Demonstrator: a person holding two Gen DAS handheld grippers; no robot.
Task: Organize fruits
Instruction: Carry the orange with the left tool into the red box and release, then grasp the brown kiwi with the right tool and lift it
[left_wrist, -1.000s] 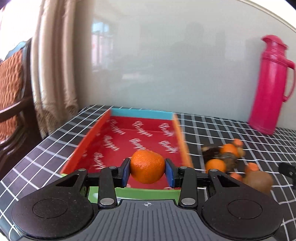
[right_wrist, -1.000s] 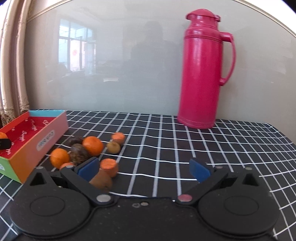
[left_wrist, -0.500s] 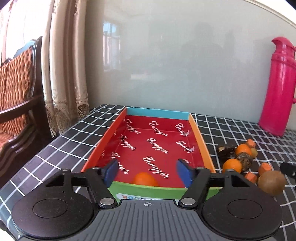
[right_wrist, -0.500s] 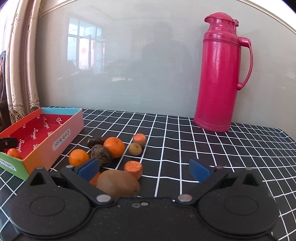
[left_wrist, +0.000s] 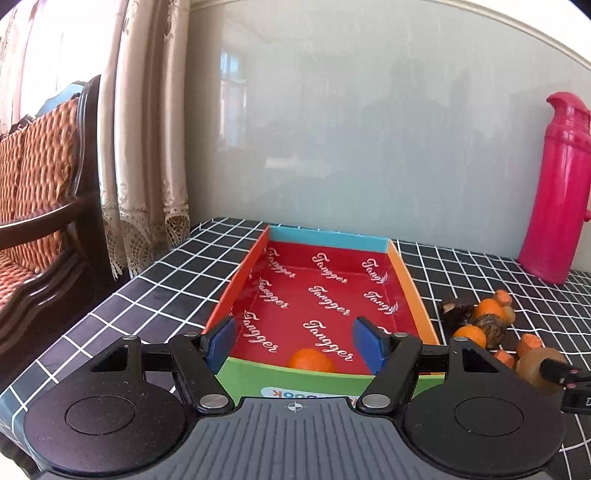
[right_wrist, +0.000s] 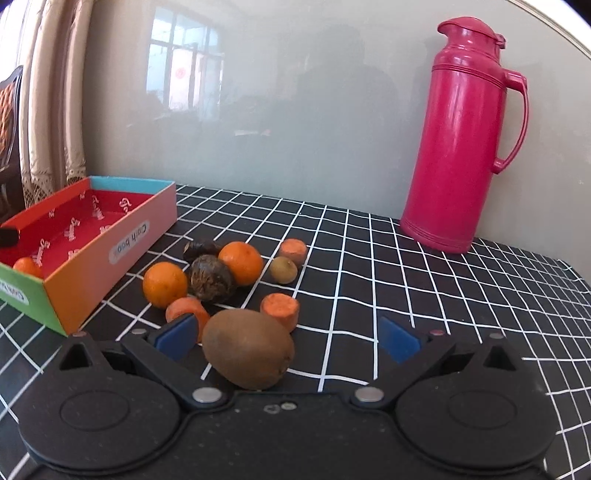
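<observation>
release is what the left wrist view records: the left gripper (left_wrist: 291, 341) was clamped on an orange (left_wrist: 311, 360) a second ago, its jaws have just been opening, and nothing is now held between the blue pads (left_wrist: 221, 338). the orange is seen lying on the glossy red floor of the box (left_wrist: 332, 238), against the green near wall. one fruit is thus judged sorted. the box is shallow cardboard, with printed lettering.

kiwi (right_wrist: 248, 353) is what fills the right wrist view. it is now framed between the spread jaws of the right gripper (right_wrist: 288, 338), nearer than before, and no pad is seen touching it, so it is judged the next pick. its skin is brown, matte and fuzzy, its shape oval. beyond it on the checked cloth (right_wrist: 406, 295) two more smooth oranges, cut carrot stubs and dark wrinkled fruit are clustered just beside the box.
</observation>
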